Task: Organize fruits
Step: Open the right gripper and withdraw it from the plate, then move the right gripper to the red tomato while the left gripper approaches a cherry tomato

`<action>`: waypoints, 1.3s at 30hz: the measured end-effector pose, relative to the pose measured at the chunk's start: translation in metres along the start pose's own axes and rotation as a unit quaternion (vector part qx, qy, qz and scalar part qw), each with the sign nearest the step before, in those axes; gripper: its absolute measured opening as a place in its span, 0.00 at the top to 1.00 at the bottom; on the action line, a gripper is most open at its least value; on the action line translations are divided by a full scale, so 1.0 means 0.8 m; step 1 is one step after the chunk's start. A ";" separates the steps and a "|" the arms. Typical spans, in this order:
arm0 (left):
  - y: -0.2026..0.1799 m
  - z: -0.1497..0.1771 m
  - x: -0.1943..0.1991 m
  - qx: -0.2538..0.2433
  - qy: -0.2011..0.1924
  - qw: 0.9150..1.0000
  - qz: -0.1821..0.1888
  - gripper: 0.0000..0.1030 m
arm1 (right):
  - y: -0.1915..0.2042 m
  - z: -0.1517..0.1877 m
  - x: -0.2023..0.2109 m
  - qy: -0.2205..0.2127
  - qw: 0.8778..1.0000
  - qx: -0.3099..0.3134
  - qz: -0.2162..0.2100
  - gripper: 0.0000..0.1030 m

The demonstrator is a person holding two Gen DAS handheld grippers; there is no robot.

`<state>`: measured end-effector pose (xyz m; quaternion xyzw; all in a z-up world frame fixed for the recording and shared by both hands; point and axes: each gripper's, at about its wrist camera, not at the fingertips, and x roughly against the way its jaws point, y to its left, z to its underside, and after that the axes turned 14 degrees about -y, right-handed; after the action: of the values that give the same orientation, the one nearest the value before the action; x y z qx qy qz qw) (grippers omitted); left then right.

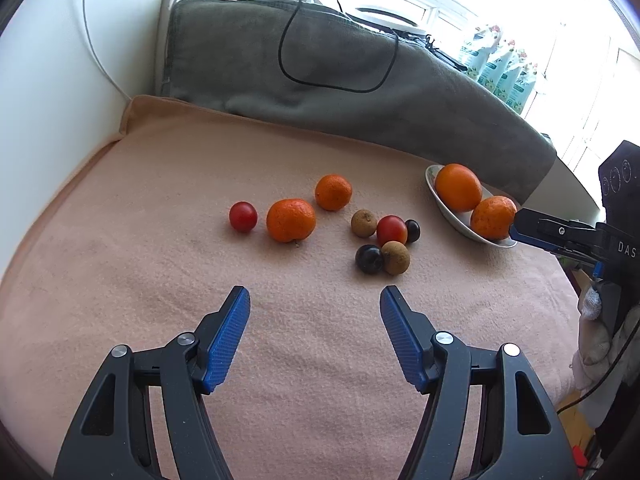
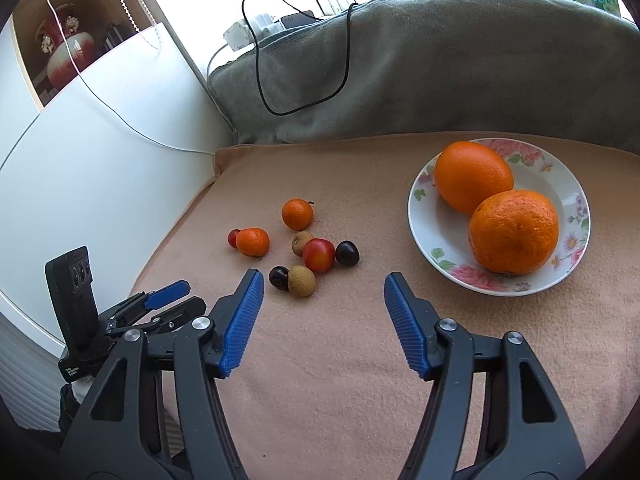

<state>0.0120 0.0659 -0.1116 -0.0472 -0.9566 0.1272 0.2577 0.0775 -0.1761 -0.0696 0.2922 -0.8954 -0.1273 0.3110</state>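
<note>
Fruits lie on a peach-coloured towel (image 2: 320,360) spread over a raised surface. Floral plate (image 2: 576,184) sits toward the right, near the grey blanket (image 2: 440,72) that banks up along the far edge. Two oranges on the plate, touching each other: far orange (image 2: 472,176), near orange (image 2: 514,232).

Loose group at towel centre, apart from the plate: two mandarins (image 1: 291,220) (image 1: 333,192); one small red fruit (image 1: 243,216) just left of the nearer mandarin; a tight cluster of a second red fruit (image 1: 392,230), two longans (image 1: 364,223) (image 1: 396,257) and two dark cherries (image 1: 369,259) (image 1: 412,230).

Left gripper (image 1: 314,300): jaws spread wide, nothing between them, held above bare towel short of the cluster. Right gripper (image 2: 323,282): jaws apart, nothing between them, tips over the towel between cluster and plate; in the left view one blue fingertip (image 1: 520,226) overlaps the near orange, contact not determinable.

Bare towel is open in the foreground. White wall (image 1: 60,80) bounds the left edge; a black cable (image 1: 304,76) loops on the blanket.
</note>
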 end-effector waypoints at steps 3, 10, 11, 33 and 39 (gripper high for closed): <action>0.006 0.002 0.000 0.005 0.002 1.000 0.000 0.35 | 0.002 0.000 -0.012 0.010 1.000 -0.005 -0.004 0.44; 0.018 0.002 -0.002 0.011 0.003 1.000 -0.002 0.35 | 0.002 0.004 -0.038 0.031 0.999 -0.012 -0.003 0.53; 0.020 0.001 -0.002 0.012 0.002 1.000 -0.003 0.35 | 0.003 0.005 -0.042 0.035 0.999 -0.012 -0.005 0.55; 0.052 -0.024 -0.044 -0.006 0.008 1.000 -0.008 0.55 | 0.000 0.013 -0.111 0.088 0.995 -0.042 -0.011 0.65; 0.045 -0.027 -0.053 -0.019 0.011 1.000 0.001 0.55 | -0.002 0.009 -0.117 0.093 0.994 -0.049 -0.012 0.66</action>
<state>0.0604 0.0991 -0.1237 -0.0545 -0.9558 0.1092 0.2675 0.1333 -0.1205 -0.1215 0.2973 -0.8518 -0.1474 0.4053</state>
